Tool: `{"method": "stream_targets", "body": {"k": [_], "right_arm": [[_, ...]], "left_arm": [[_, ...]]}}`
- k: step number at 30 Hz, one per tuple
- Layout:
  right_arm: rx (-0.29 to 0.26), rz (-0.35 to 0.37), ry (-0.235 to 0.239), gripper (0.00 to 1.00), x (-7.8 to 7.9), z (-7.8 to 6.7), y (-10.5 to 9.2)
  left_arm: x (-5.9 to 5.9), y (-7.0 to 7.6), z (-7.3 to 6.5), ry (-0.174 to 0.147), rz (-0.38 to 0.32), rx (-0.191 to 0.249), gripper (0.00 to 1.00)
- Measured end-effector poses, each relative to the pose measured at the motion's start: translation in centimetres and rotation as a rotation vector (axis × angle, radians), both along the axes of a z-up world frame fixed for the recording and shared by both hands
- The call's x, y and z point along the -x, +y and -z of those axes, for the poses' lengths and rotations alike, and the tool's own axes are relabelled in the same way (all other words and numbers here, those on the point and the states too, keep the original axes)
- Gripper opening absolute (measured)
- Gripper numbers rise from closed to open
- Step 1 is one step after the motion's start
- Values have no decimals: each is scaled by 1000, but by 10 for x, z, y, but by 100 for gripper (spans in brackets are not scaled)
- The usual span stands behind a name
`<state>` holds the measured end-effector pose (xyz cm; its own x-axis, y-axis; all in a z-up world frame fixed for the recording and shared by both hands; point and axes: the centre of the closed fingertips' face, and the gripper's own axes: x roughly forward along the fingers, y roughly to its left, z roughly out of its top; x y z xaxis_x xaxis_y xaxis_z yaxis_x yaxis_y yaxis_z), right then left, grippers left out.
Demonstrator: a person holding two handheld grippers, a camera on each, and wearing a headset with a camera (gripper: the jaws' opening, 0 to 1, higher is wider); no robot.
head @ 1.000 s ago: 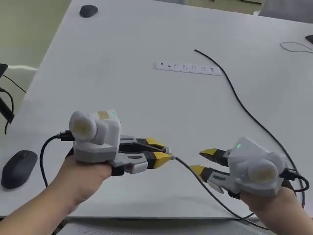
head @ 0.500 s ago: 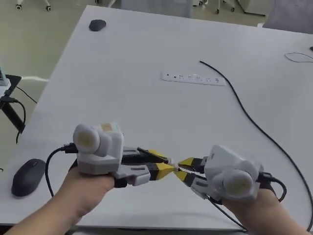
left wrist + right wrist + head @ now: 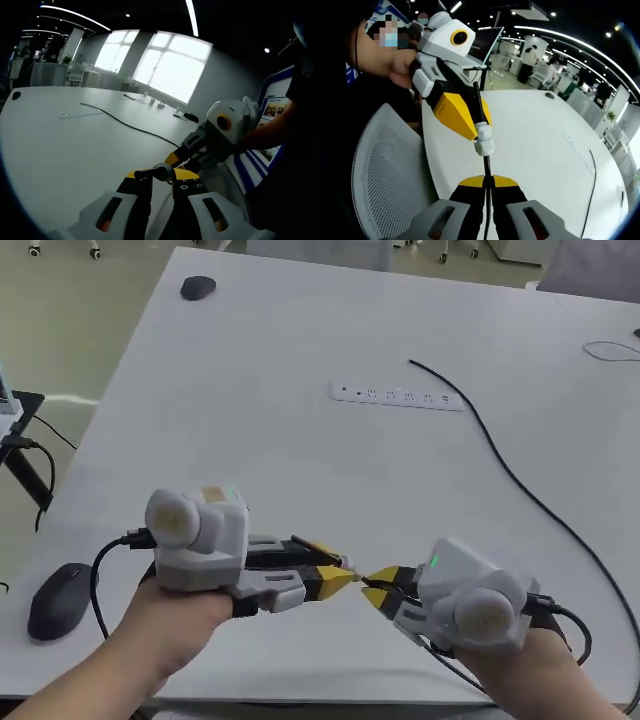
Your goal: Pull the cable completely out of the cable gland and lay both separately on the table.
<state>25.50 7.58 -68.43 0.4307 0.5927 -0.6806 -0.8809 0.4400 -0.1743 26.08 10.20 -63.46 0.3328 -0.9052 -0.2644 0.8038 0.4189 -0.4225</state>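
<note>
Left tool [image 3: 162, 176] clamps the cable gland [image 3: 484, 140], right tool [image 3: 488, 182] pinches the cable [image 3: 486, 167], above the white table [image 3: 300, 470].

The left gripper [image 3: 335, 576] is held level in the left hand [image 3: 175, 615], jaws closed on the cable gland [image 3: 484, 140]. The right gripper [image 3: 378, 588] is held in the right hand [image 3: 525, 665], pointed tip to tip at it, jaws pinched on the cable [image 3: 487, 169].

No legible txt, blue wall poster [image 3: 272, 95] print too blurry
</note>
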Motion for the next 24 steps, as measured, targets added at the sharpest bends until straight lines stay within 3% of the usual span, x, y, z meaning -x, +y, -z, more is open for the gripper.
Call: {"method": "stream_targets", "body": {"k": [10,13,21,24], "right_arm": [[-1,96,59,0,-9,13,-16],[-12,173,105,0,-12,19,-27],[-21,228,127,0,-13,31,-42],[3,221,122,0,-12,36,-46]], "left_arm": [[-9,11,-9,-5,-30,32,15],[-12,17,-14,-5,-53,50,15],[-12,25,-12,-3,-68,46,15],[-12,27,-11,-4,-74,47,15]]}}
